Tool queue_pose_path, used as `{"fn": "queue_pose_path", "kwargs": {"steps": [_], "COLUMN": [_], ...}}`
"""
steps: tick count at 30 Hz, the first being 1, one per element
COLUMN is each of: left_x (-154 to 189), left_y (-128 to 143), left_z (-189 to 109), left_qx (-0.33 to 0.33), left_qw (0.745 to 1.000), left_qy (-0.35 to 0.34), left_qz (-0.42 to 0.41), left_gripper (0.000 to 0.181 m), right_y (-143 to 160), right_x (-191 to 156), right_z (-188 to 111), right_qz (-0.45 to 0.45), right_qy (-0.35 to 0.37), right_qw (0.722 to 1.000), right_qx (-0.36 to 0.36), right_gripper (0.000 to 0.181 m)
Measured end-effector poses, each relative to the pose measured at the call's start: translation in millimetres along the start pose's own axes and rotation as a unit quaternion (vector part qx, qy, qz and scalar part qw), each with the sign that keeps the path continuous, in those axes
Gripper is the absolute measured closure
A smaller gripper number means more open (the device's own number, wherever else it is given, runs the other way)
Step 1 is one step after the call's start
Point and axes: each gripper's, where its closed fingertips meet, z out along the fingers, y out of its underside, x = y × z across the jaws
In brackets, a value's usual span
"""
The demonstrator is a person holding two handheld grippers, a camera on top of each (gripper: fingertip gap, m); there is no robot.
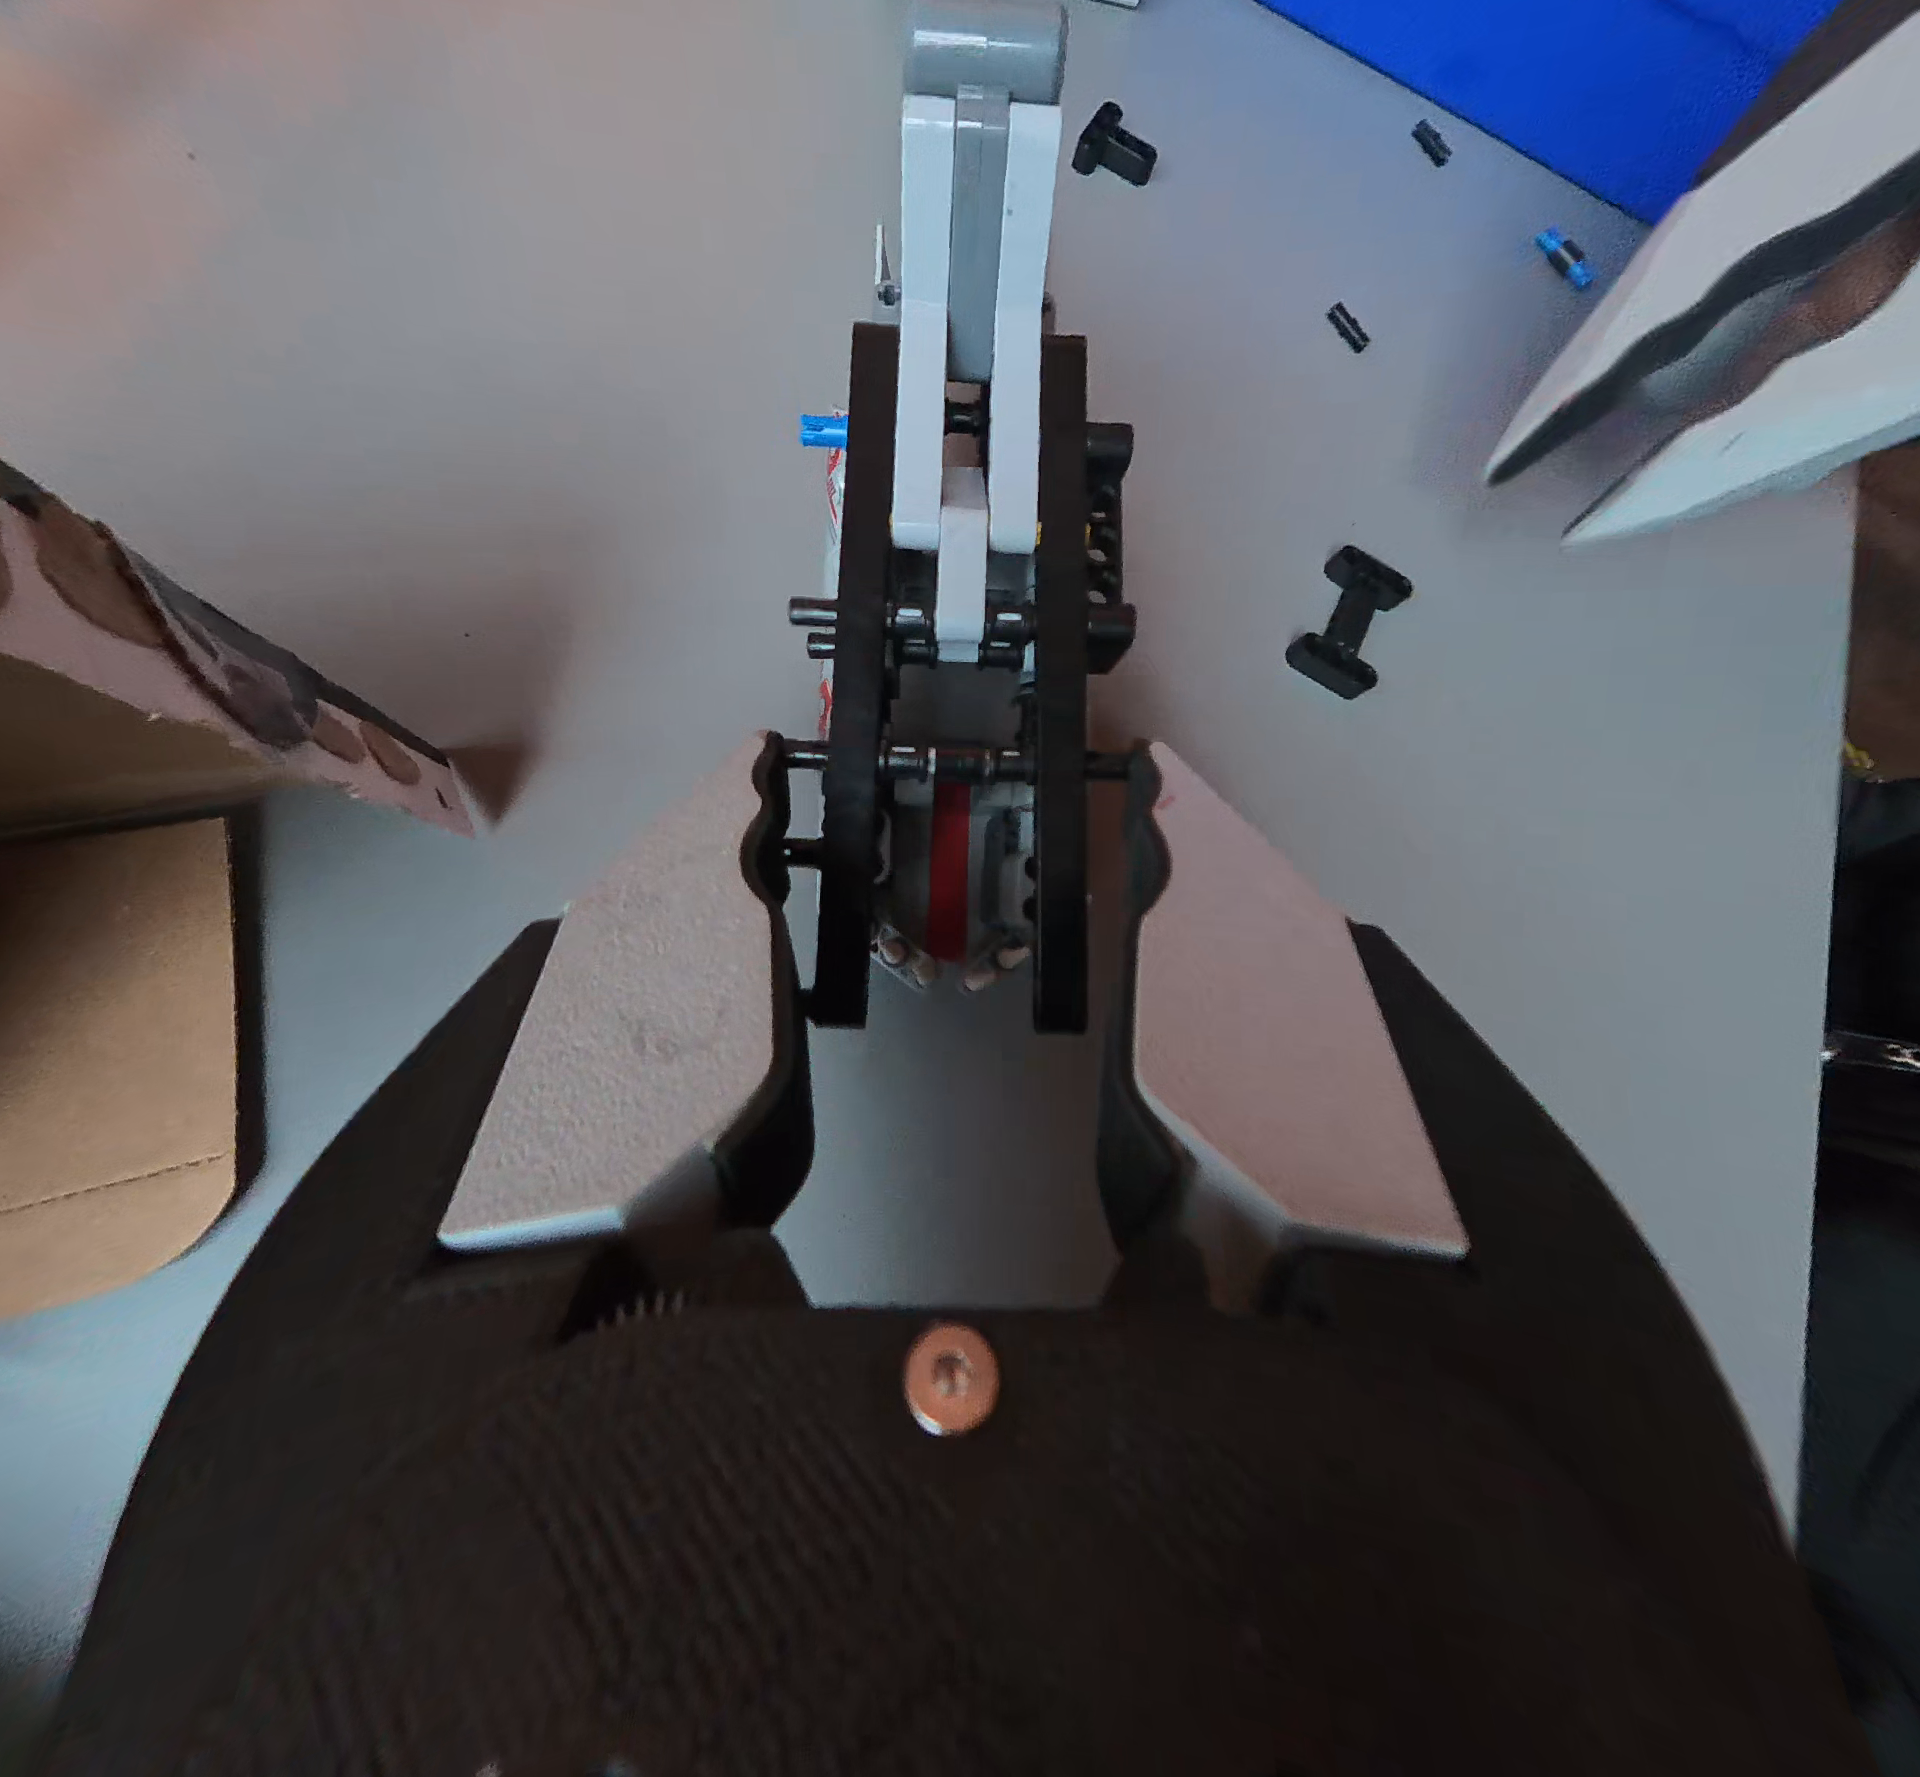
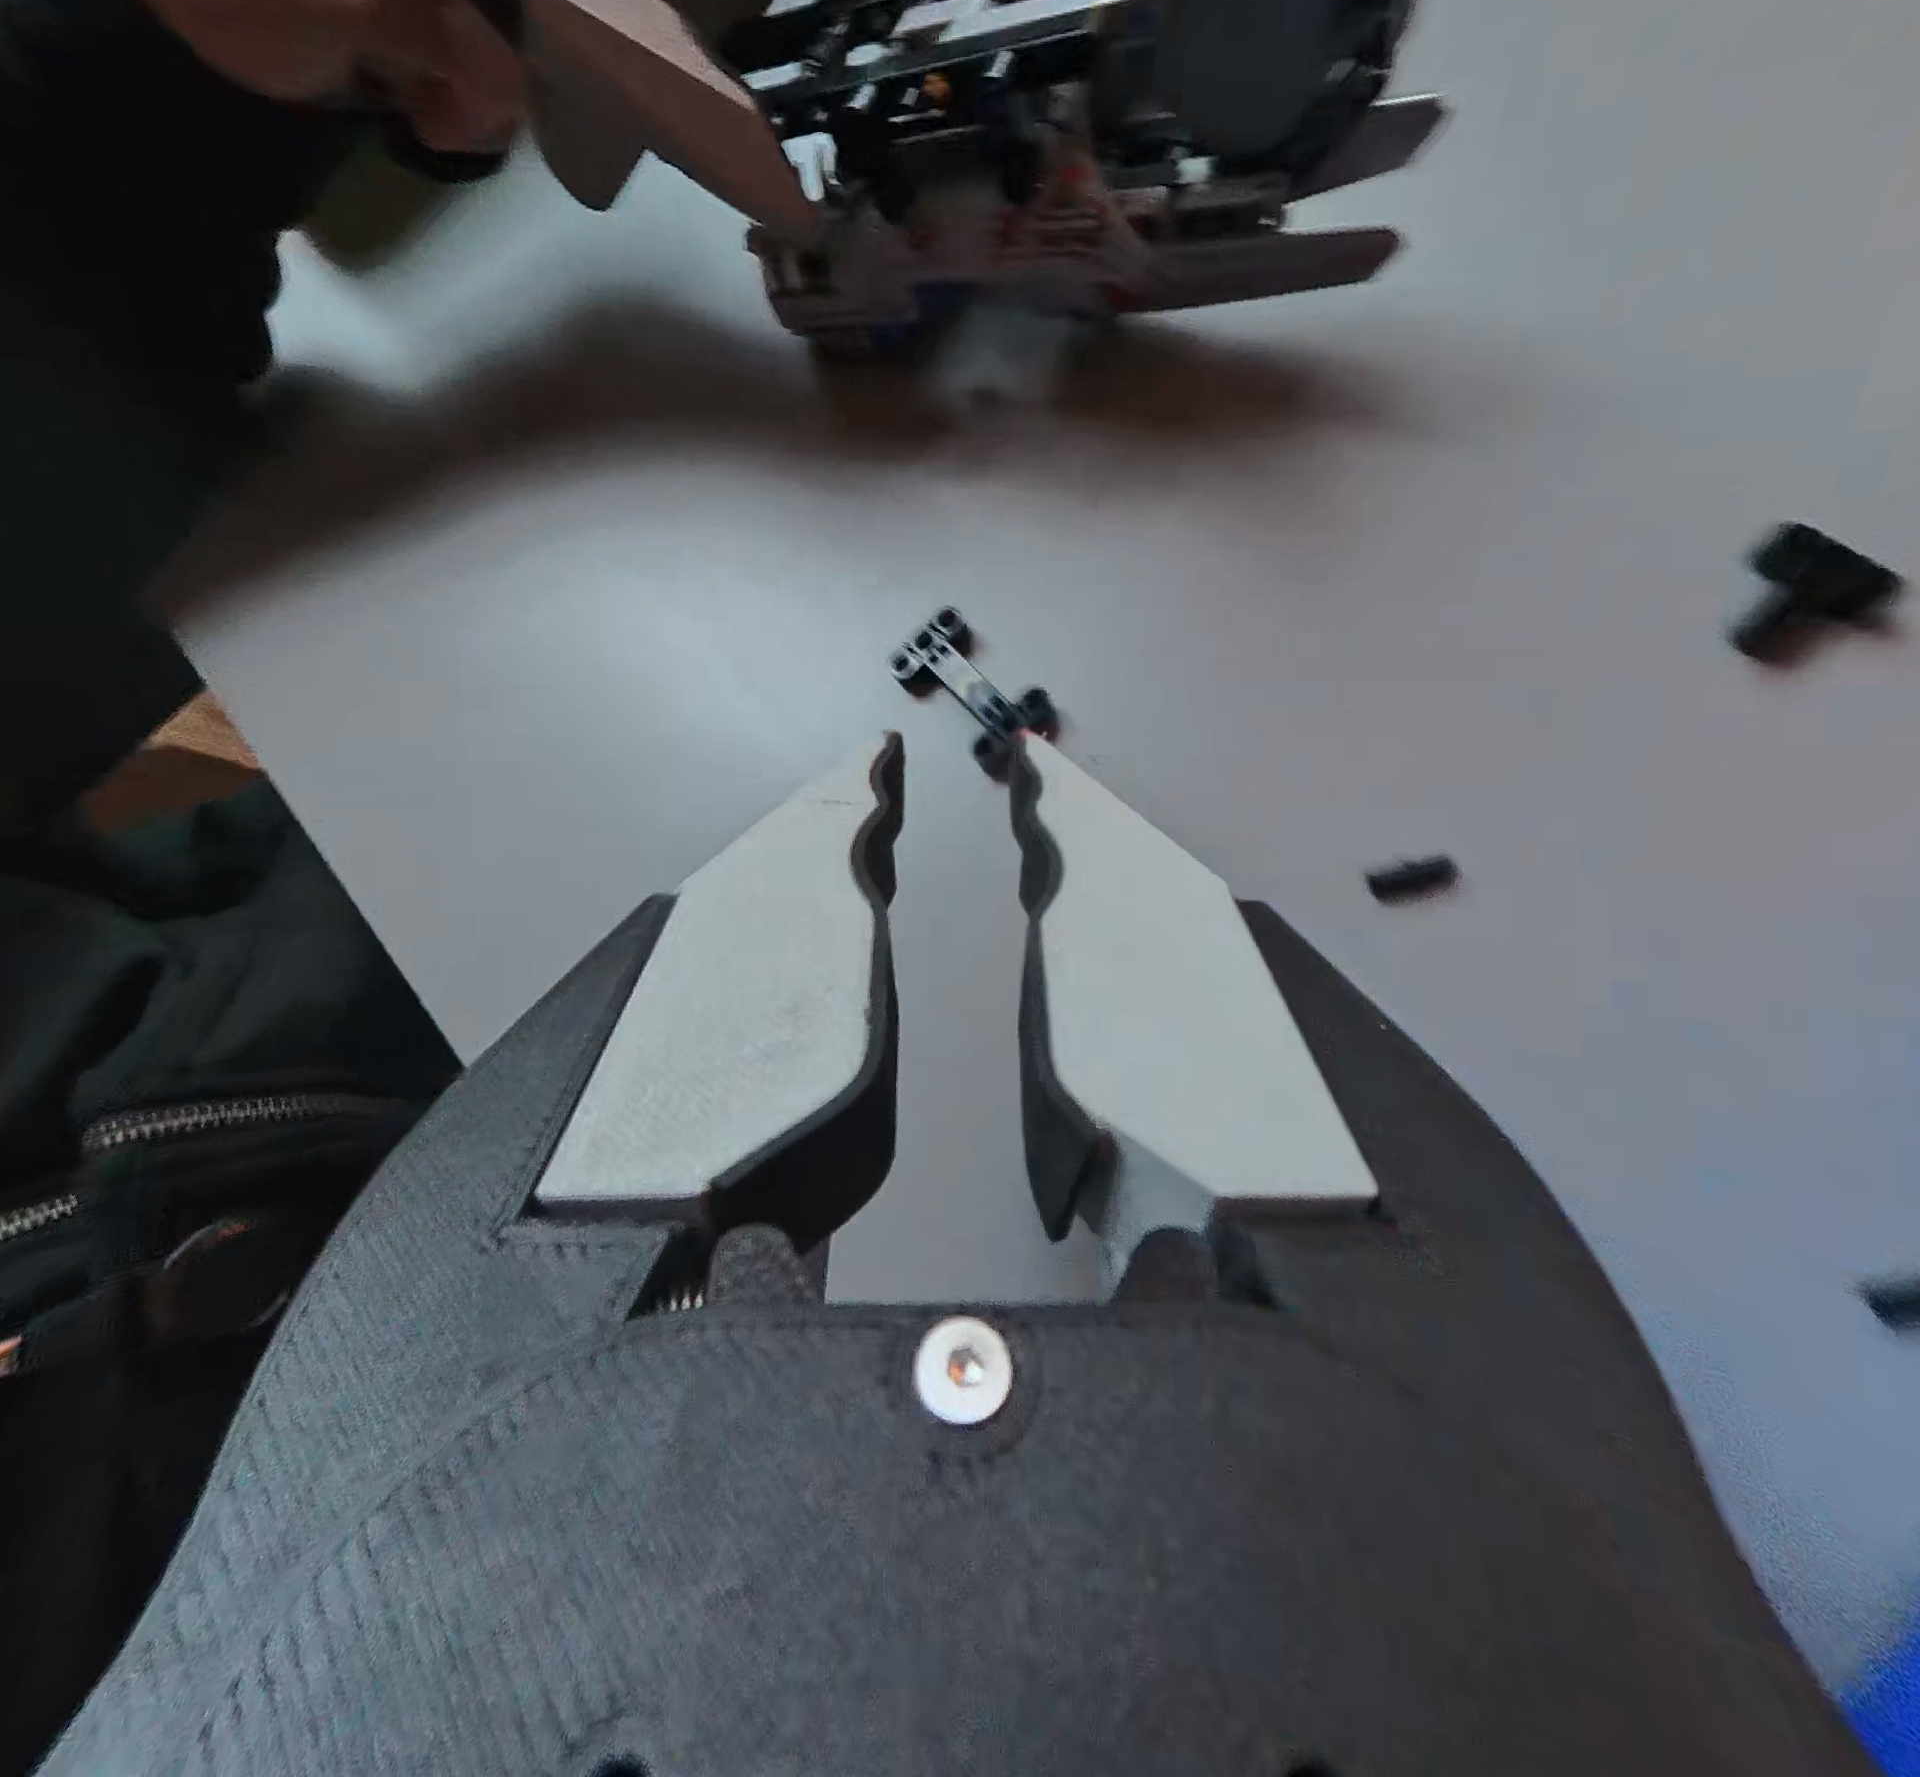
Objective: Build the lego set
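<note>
Black-and-grey lego assembly (image 1: 966,647) clamped by left gripper (image 1: 961,823), right gripper (image 2: 956,771) held slightly parted, empty, beside small black H-shaped connector piece (image 2: 971,678)

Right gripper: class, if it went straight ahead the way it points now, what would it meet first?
Probably the small black H-shaped lego piece on the table, just ahead of the open right gripper and slightly right of centre; depth is unclear.

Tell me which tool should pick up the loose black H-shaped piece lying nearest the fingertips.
Right. The right tool is open and empty, its tips almost at the black H-shaped piece on the table. The left tool is shut on the lego model, so it is occupied.
</note>
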Motion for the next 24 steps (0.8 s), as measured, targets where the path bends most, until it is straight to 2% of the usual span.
{"fn": "queue_pose_path", "kwargs": {"steps": [6, 9, 15, 20, 24], "left_x": [4, 5, 5, 6, 7], "left_y": [0, -1, -2, -2, -1], "left_z": [2, 2, 3, 3, 3], "left_qx": [0.019, 0.026, 0.040, 0.042, 0.038], "left_qw": [0.999, 0.998, 0.999, 0.999, 0.999], "left_qy": [-0.030, -0.045, -0.037, -0.033, -0.036], "left_qz": [0.020, 0.020, 0.007, 0.002, 0.008], "left_gripper": [0.118, 0.118, 0.118, 0.118, 0.118], "right_y": [-52, -65, -47, -20, -14], "right_x": [-15, -12, -22, -15, -16], "right_z": [43, 57, 66, 44, 23], "right_qz": [0.056, 0.076, 0.002, -0.058, -0.081], "right_qy": [-0.099, -0.112, -0.061, 0.019, 0.044], "right_qw": [0.990, 0.985, 0.994, 0.995, 0.989], "right_qx": [0.087, 0.103, 0.086, 0.075, 0.113], "right_gripper": [0.167, 0.162, 0.150, 0.151, 0.153]}}
